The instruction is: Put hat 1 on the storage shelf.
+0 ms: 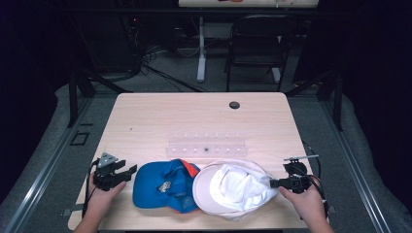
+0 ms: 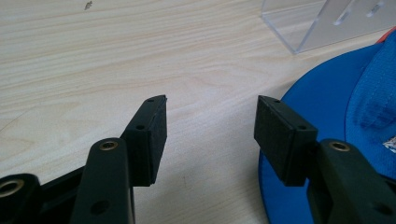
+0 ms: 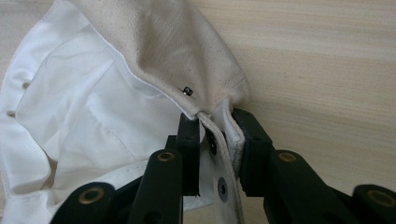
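Observation:
A white bucket hat [image 1: 233, 189] lies upside down at the table's front right, its pale lining facing up [image 3: 93, 121]. My right gripper [image 1: 273, 183] comes in from the right. In the right gripper view its jaws [image 3: 217, 135] pinch the hat's edge and a strap with snaps. A blue cap [image 1: 163, 184] with an orange patch lies to the left of the hat, touching it. My left gripper [image 1: 127, 171] rests just left of the cap. It stands open [image 2: 210, 126] over bare wood, with the cap's blue brim [image 2: 327, 107] beside its right jaw.
A clear acrylic rack [image 1: 206, 145] [image 2: 317, 23] stands behind the two hats at mid-table. The wooden table [image 1: 194, 116] has a round cable hole [image 1: 234, 105] near its far edge. A black chair [image 1: 257, 43] stands on the floor beyond.

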Demonstrator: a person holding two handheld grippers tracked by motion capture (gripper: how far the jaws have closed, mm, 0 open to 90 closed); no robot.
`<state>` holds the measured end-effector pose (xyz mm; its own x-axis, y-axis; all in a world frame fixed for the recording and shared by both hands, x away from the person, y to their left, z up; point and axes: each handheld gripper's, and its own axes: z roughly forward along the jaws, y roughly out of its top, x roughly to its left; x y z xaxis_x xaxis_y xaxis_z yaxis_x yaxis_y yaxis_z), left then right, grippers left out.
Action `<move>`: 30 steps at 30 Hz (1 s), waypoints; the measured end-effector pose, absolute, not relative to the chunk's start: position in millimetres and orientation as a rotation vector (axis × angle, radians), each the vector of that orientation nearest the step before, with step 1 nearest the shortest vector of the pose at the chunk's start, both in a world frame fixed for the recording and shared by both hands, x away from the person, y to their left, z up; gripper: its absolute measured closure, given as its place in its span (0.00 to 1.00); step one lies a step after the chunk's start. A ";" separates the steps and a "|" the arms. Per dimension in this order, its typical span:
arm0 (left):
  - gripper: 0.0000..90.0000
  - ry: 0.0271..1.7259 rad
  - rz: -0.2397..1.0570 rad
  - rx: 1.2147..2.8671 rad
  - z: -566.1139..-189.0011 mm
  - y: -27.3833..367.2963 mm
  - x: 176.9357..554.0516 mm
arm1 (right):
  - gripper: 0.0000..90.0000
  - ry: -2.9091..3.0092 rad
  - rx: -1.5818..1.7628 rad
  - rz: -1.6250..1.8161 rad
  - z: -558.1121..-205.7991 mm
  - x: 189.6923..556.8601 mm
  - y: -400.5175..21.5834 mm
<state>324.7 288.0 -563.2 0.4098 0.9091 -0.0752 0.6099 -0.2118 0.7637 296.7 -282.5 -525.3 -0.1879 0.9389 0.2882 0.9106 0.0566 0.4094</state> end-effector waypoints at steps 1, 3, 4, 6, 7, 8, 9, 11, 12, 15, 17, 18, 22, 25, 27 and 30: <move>0.50 1.292 0.513 1.929 -563.2 287.8 324.7 | 0.83 2.258 1.949 0.765 -523.2 297.2 -280.8; 0.50 1.290 0.514 1.928 -563.7 287.4 325.0 | 0.85 2.272 1.928 0.721 -519.6 298.3 -278.0; 0.50 1.290 0.514 1.928 -563.7 287.4 325.0 | 0.85 2.286 1.918 0.705 -517.8 299.0 -277.3; 0.50 1.293 0.511 1.932 -564.1 287.4 325.1 | 0.86 2.289 1.916 0.667 -513.3 300.8 -273.7; 0.50 1.292 0.510 1.930 -563.9 287.3 325.0 | 0.87 2.300 1.915 0.643 -511.0 302.0 -272.2; 0.50 1.292 0.510 1.930 -563.9 287.3 325.0 | 0.87 2.304 1.918 0.622 -508.8 302.8 -270.8; 0.50 1.291 0.515 1.927 -563.5 287.1 324.7 | 0.87 2.304 1.918 0.622 -508.8 302.8 -270.8; 0.50 1.292 0.513 1.929 -562.7 287.6 324.3 | 0.88 2.318 1.929 0.553 -500.7 306.2 -265.5; 0.50 1.291 0.514 1.928 -562.8 287.6 324.3 | 0.88 2.318 1.929 0.553 -500.7 306.2 -265.5; 0.50 1.293 0.517 1.924 -563.6 287.8 324.5 | 0.89 2.337 1.915 0.463 -491.9 310.3 -258.5; 0.50 1.287 0.518 1.921 -563.0 288.1 324.2 | 0.89 2.348 1.905 0.403 -486.8 312.5 -254.4; 0.50 1.287 0.518 1.921 -563.0 288.1 324.2 | 0.89 2.348 1.905 0.403 -486.8 312.5 -254.4; 0.50 1.288 0.517 1.922 -562.7 288.6 323.9 | 0.89 2.387 1.888 0.305 -478.0 318.5 -243.8; 0.50 1.287 0.516 1.921 -563.2 288.4 324.2 | 0.89 2.407 1.893 0.282 -471.4 322.4 -239.9; 0.50 1.288 0.514 1.923 -563.2 288.3 324.1 | 0.89 2.399 1.901 0.290 -467.3 324.2 -236.4; 0.50 1.288 0.512 1.927 -563.7 288.0 324.2 | 0.90 2.391 1.892 0.278 -461.9 325.5 -231.7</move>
<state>324.2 288.0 -563.7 0.4139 0.9071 -0.0761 0.6075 -0.2129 0.7652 325.5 -231.7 -461.9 -0.2345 0.9708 0.0498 0.9564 0.2212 0.1909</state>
